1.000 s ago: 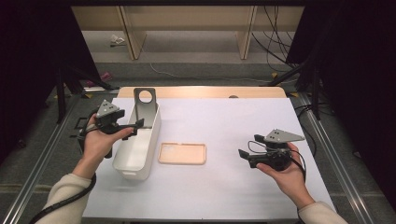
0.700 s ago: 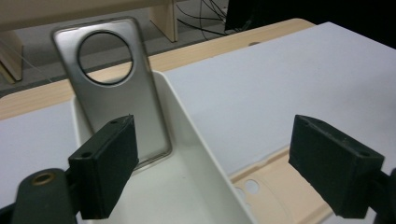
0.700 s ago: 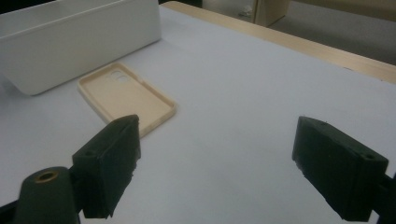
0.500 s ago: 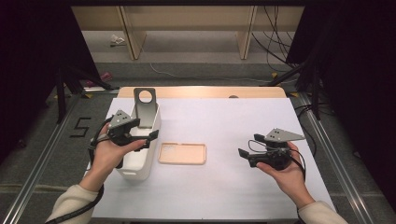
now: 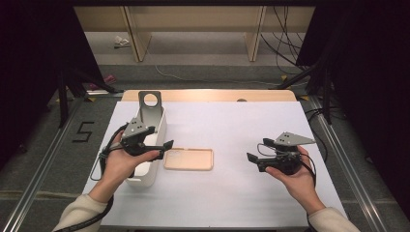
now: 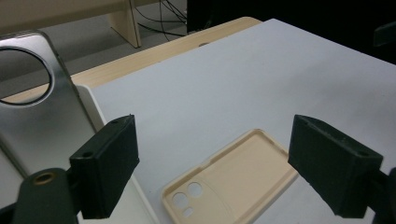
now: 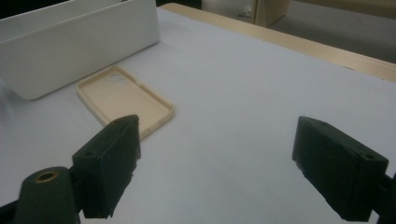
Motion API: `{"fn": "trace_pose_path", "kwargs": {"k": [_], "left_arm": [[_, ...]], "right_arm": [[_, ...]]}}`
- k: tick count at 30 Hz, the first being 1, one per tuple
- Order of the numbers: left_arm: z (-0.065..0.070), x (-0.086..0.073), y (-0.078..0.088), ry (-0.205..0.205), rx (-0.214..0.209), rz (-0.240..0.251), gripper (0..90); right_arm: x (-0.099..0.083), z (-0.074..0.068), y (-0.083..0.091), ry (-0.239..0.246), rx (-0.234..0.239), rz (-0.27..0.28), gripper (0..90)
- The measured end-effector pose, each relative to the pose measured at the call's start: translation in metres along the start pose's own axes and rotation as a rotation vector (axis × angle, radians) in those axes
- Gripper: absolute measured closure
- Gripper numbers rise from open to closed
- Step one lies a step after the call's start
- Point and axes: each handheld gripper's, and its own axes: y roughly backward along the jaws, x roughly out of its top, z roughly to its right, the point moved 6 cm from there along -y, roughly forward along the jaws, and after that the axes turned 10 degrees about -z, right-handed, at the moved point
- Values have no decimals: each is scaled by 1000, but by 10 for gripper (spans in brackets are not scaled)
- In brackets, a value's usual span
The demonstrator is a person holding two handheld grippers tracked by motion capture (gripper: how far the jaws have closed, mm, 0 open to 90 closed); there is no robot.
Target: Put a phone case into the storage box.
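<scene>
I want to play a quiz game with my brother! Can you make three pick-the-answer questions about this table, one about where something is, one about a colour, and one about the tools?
1. Where does the phone case lie?
A. inside the white bin
B. flat on the table beside the white bin
C. on the floor

2. What colour is the phone case?
A. beige
B. blue
C. black

3. How are the left tool and right tool?
A. both open and empty
B. both squeezing the case
C. one holds a phone

Answers: 1 B, it rests on the white tabletop next to the bin. 2 A, it looks pale beige. 3 A, both gripper views show wide-apart jaws holding nothing.
</scene>
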Motion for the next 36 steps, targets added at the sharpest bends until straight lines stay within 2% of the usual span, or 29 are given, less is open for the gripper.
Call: {"fn": "trace_pose_path", "kwargs": {"k": [30,34,36], "left_arm": [[15,-2,-10,-26,-14,-27,165],[21,-2,-14,-31,-28,-26,199],[26,-1,-16,-39,-34,-21,289]], "right_arm": [[0,0,2,1,3,6,161],[1,0,2,-1,2,10,160],[1,1,1,-2,-1,9,161]]}}
